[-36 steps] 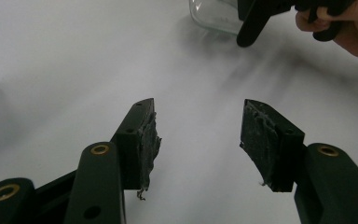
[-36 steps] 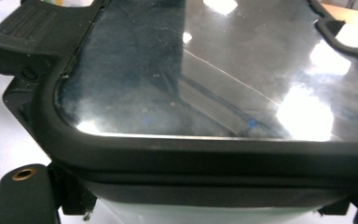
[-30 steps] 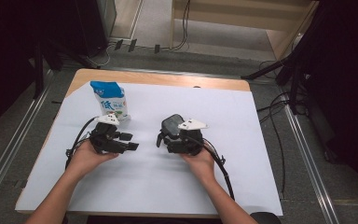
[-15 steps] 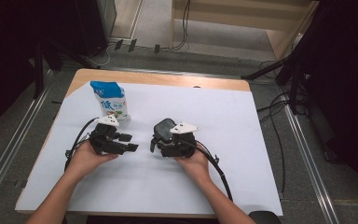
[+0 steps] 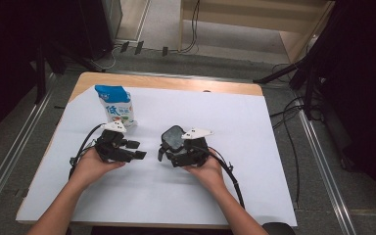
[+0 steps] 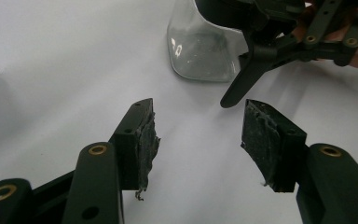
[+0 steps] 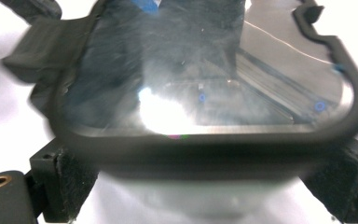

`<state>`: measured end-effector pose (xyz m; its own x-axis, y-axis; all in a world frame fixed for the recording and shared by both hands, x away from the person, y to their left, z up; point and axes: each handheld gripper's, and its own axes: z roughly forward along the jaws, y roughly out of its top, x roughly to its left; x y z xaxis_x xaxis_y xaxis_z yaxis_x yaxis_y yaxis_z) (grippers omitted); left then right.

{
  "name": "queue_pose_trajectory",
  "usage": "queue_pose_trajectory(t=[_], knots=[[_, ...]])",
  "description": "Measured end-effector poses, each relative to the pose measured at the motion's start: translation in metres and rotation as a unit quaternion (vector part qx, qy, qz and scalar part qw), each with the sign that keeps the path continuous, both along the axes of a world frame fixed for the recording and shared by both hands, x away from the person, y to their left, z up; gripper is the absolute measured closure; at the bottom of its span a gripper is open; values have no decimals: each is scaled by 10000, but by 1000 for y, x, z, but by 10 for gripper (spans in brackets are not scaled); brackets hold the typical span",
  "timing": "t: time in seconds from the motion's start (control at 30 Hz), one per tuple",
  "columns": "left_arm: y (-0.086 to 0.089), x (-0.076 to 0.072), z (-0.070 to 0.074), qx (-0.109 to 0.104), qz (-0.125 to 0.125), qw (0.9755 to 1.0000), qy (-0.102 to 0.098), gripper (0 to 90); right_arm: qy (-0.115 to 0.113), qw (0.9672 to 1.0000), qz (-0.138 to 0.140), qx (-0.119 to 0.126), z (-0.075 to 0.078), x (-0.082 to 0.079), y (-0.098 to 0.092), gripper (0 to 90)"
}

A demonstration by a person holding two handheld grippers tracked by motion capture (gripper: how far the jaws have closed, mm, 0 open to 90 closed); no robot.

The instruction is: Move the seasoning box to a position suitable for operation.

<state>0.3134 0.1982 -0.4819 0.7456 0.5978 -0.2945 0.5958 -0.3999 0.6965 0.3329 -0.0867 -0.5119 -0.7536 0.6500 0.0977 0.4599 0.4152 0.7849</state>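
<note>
The right gripper point(image 5: 169, 147), clamped on a clear, dark-rimmed case point(image 5: 174, 138), sits farther left on the white sheet point(image 5: 254, 147) than a second ago, now close to the left gripper point(image 5: 136, 150). Its grey plate point(image 5: 197, 132) has swung round with it. In the left gripper view, the case point(image 6: 205, 51) and one jaw of the right gripper point(image 6: 261, 70) lie just beyond the left gripper's point(image 6: 200, 140) spread jaws. The right hand point(image 5: 206, 169) has slid inward with its gripper.
</note>
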Motion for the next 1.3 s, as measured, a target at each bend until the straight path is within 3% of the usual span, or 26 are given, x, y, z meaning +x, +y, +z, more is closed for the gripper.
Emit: queue_pose_trajectory(t=[0.07,0.2,0.3,0.43,0.53,0.6,0.73,0.8,0.87,0.97,1.07,1.17,1.3], knots=[[1,-1,1,-2,-9,10000,-24,468,3,10000,13,-72,3,-7,-4,98],[2,-3,4,-154,-11,9998,-91,531,57,9999,-60,65,7,-18,-16,149],[-1,-3,4,-128,-135,9998,-12,617,28,10000,-60,39,13,-23,-23,176],[-6,-4,10,-7,-326,9992,-230,788,-62,9999,7,-82,17,-30,-31,325],[-10,0,15,-188,-426,9985,-301,900,86,9999,98,97,21,-28,-37,441],[-16,7,16,-257,-564,9980,-159,900,182,9993,89,315,24,-26,-43,534],[-28,15,19,-22,-704,9974,-127,900,231,9982,-74,545,28,-21,-52,756],[-31,18,17,-147,-755,9970,-73,900,389,9971,-119,641,29,-18,-55,824],[-34,20,13,-252,-776,9966,-99,900,364,9976,-89,586,28,-16,-54,892],[-35,23,7,-342,-754,9965,-126,900,307,9986,1,429,29,-15,-50,900],[-35,23,5,-41,-899,9958,-172,900,288,9986,50,436,31,-14,-49,900],[-33,24,2,-213,-861,9960,-87,900,249,9987,53,448,32,-14,-49,900],[-39,23,0,-226,-847,9961,-87,900,289,9984,0,482,29,-13,-49,900]])
